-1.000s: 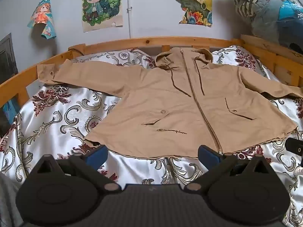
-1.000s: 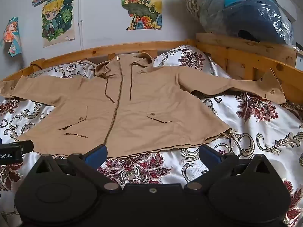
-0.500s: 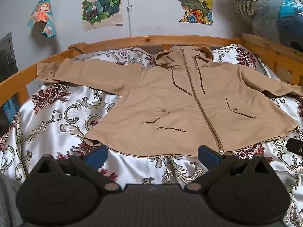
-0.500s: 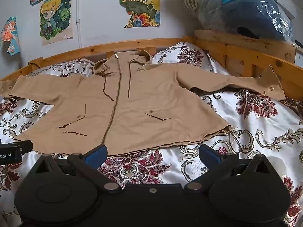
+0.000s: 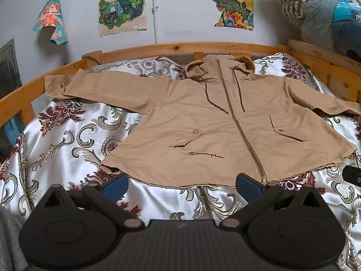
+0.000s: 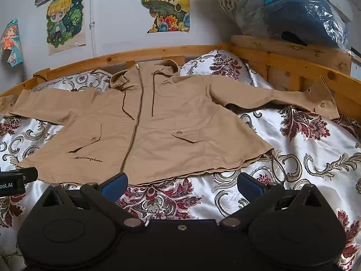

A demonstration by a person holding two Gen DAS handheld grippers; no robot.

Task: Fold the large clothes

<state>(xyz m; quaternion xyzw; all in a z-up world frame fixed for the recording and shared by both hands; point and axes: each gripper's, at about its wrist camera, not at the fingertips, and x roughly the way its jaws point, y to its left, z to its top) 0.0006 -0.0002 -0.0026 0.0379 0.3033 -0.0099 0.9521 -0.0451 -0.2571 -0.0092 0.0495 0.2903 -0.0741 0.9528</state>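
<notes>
A wooden-railed bed (image 5: 140,50) under a poster-hung wall carries a floral satin cover (image 5: 67,140), and on it we have the tan hooded jacket (image 5: 214,122) spread flat, zipped, front up, hood at the far rail and hem toward the near edge. We judge the fold not yet begun: both sleeves lie outstretched. Our left gripper (image 5: 181,184) hovers just short of the hem, jaws wide apart and empty; our right gripper (image 6: 182,184) does the same. Next we would need a sleeve or a side edge pinched and carried across the body. The left view shows the left cuff (image 5: 55,87) by the left rail (its opposite runs out of frame); the right view shows the right cuff (image 6: 321,101) propped against the right rail.
</notes>
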